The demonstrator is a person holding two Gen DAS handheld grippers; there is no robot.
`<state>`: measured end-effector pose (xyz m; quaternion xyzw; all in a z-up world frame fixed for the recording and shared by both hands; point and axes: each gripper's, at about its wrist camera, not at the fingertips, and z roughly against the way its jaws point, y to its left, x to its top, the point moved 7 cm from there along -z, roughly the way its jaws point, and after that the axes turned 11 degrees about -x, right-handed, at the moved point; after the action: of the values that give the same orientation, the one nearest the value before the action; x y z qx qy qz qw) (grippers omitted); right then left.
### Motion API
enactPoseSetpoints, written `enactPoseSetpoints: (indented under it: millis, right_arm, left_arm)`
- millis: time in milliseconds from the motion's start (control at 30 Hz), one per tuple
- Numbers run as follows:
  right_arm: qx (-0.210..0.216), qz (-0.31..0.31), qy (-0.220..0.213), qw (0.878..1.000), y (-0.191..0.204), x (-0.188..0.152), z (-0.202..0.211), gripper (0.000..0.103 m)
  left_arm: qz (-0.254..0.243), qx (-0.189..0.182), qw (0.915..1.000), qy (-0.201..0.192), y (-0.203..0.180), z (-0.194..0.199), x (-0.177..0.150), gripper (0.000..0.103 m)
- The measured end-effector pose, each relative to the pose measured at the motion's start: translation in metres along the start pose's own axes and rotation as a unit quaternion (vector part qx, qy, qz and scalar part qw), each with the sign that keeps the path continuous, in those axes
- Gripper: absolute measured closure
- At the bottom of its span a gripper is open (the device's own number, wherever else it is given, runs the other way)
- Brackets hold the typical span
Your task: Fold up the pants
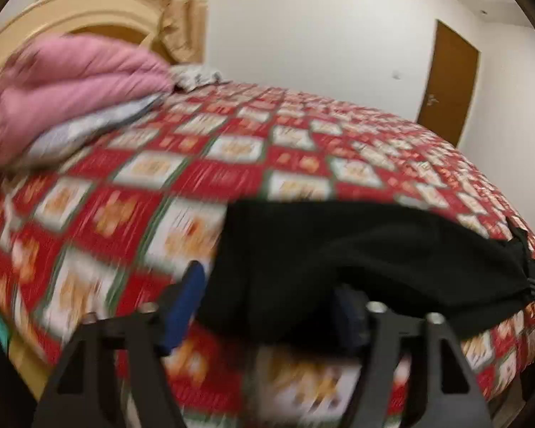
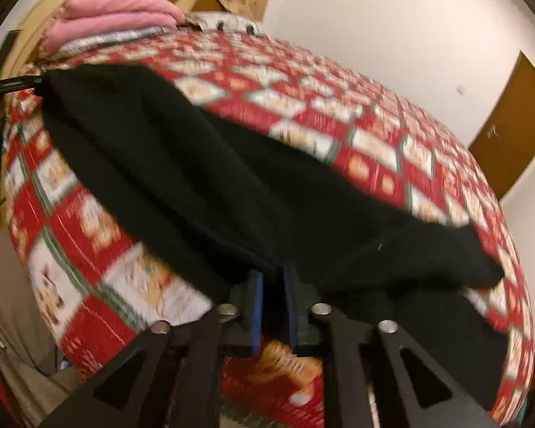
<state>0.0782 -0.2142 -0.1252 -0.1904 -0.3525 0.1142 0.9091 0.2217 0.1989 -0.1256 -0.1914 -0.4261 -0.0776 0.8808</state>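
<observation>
The black pants (image 1: 339, 249) lie in a long folded band across the red patchwork bedspread (image 1: 160, 164). My left gripper (image 1: 267, 285) is open: its left blue pad (image 1: 187, 299) stands clear of the cloth, while the pants' edge drapes over the right finger. In the right wrist view the black pants (image 2: 203, 164) run from the upper left down into my right gripper (image 2: 273, 278). Its two blue pads (image 2: 256, 303) sit close together with black cloth in the narrow gap. Each gripper shows in the other's view, at the far end of the pants.
Folded pink and grey laundry (image 1: 71, 78) is stacked at the bed's far left, before a cream headboard (image 1: 53, 14). A brown door (image 1: 453, 82) stands in the white wall beyond. The bed's near edge curves just under both grippers. Both views are motion-blurred.
</observation>
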Motion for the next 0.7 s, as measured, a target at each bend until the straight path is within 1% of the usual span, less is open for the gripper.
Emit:
enactPoseSetpoints:
  millis: [33, 67, 100, 133, 167, 200, 233, 333, 400, 467, 500, 567, 600, 700]
  right_arm:
    - [-0.009, -0.004, -0.012, 1.0, 0.0, -0.001, 0.004, 0.083]
    - [-0.014, -0.007, -0.008, 1.0, -0.001, -0.002, 0.004, 0.08]
    - [-0.013, -0.01, -0.004, 1.0, -0.002, -0.003, 0.006, 0.074]
    - [-0.009, -0.014, -0.001, 1.0, -0.003, -0.003, 0.008, 0.062]
    - [0.0, -0.021, 0.001, 1.0, -0.003, -0.003, 0.011, 0.052]
    - [0.004, -0.024, 0.0, 1.0, -0.005, -0.004, 0.014, 0.033]
    - [0.005, -0.027, -0.004, 1.0, -0.006, -0.004, 0.019, 0.029]
    - [0.006, -0.045, -0.022, 0.999, -0.008, -0.001, 0.037, 0.029]
    - [0.016, -0.083, -0.042, 0.996, -0.013, 0.011, 0.05, 0.029]
    - [0.035, -0.118, -0.06, 0.991, -0.011, 0.027, 0.058, 0.029]
    - [0.046, -0.129, -0.067, 0.988, -0.008, 0.033, 0.062, 0.029]
    - [0.081, -0.155, -0.086, 0.981, 0.004, 0.049, 0.069, 0.029]
    - [0.103, -0.164, -0.094, 0.977, 0.014, 0.058, 0.072, 0.029]
    - [0.14, -0.169, -0.111, 0.969, 0.04, 0.077, 0.075, 0.029]
  left_arm:
    - [0.006, 0.003, 0.9999, 0.008, 0.003, 0.004, -0.009, 0.022]
    - [0.008, 0.008, 0.9998, 0.014, 0.006, 0.008, -0.016, 0.02]
    - [0.009, 0.019, 0.9996, 0.02, 0.01, 0.011, -0.022, 0.015]
    - [0.011, 0.033, 0.9991, 0.024, 0.018, 0.016, -0.029, 0.011]
    - [0.019, 0.045, 0.9985, 0.024, 0.024, 0.022, -0.033, 0.011]
    - [0.029, 0.049, 0.9981, 0.022, 0.029, 0.027, -0.035, 0.011]
    - [0.043, 0.053, 0.9975, 0.018, 0.033, 0.033, -0.036, 0.011]
    - [0.087, 0.058, 0.9945, 0.005, 0.044, 0.05, -0.035, 0.011]
    - [0.111, 0.045, 0.9928, -0.005, 0.043, 0.06, -0.033, 0.011]
    - [0.121, 0.019, 0.9923, -0.016, 0.03, 0.065, -0.027, 0.012]
    - [0.126, 0.0, 0.9919, -0.019, 0.02, 0.066, -0.025, 0.013]
    - [0.13, -0.034, 0.9908, -0.017, 0.004, 0.062, -0.025, 0.016]
    - [0.13, -0.046, 0.9903, -0.015, -0.005, 0.059, -0.025, 0.018]
    - [0.142, -0.071, 0.9873, -0.007, -0.022, 0.041, -0.028, 0.019]
